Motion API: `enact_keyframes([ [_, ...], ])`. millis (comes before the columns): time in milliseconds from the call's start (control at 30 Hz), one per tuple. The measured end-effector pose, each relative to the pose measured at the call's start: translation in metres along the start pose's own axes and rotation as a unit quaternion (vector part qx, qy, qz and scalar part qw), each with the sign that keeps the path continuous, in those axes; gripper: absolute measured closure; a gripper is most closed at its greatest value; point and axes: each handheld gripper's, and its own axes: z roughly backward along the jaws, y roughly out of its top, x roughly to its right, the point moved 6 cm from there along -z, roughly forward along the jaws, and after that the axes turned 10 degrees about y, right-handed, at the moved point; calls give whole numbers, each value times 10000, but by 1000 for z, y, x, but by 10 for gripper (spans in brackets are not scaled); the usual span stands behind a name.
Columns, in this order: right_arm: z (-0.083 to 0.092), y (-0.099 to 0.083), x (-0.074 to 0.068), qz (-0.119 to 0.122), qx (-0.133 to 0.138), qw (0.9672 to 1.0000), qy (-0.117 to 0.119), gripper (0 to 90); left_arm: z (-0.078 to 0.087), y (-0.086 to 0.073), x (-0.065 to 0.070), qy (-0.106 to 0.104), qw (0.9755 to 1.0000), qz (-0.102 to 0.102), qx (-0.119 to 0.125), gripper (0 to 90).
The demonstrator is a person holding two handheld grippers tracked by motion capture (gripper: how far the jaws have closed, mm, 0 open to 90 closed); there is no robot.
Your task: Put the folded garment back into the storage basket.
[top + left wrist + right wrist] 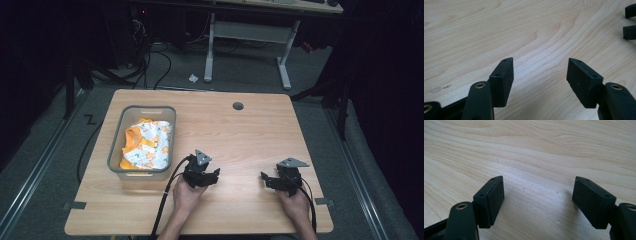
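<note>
A clear plastic bin (142,171) stands on the left of the wooden table (240,130). In it lies a folded white and orange patterned garment (148,144). My left gripper (218,174) rests low over the table just right of the bin, jaws open with only bare wood between them, as the left gripper view (540,72) confirms. My right gripper (263,178) sits near the front right of the table, pointing left toward the other one. In the right gripper view (537,191) its jaws stand wide open over bare wood. The right gripper's fingertips (630,25) appear far off in the left gripper view.
A round cable hole (238,106) sits near the table's far edge. Beyond the table a white desk frame (247,47) and cables lie on the grey floor. The left gripper's cable (165,200) runs off the table's front edge.
</note>
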Motion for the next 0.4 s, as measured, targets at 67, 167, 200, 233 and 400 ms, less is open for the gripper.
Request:
enact_keyframes([
  [67, 0, 0, 0, 0, -1, 10000, -1, 257, -2, -3, 0, 42, 10000, -18, -46, 389],
  [167, 0, 0, 0, -1, 0, 10000, -1, 257, -9, -11, 1, 137, 9998, -63, -130, 385],
  [200, 0, 0, 0, 4, 4, 10000, 0, 258, -12, -14, 2, 255, 9994, -223, -64, 384],
  [233, 0, 0, 0, 3, 4, 10000, 1, 258, -13, -14, 2, 338, 9989, -321, -28, 379],
  [400, 0, 0, 0, 6, 10, 10000, -6, 258, -14, -14, 1, 357, 9990, -258, -43, 365],
])
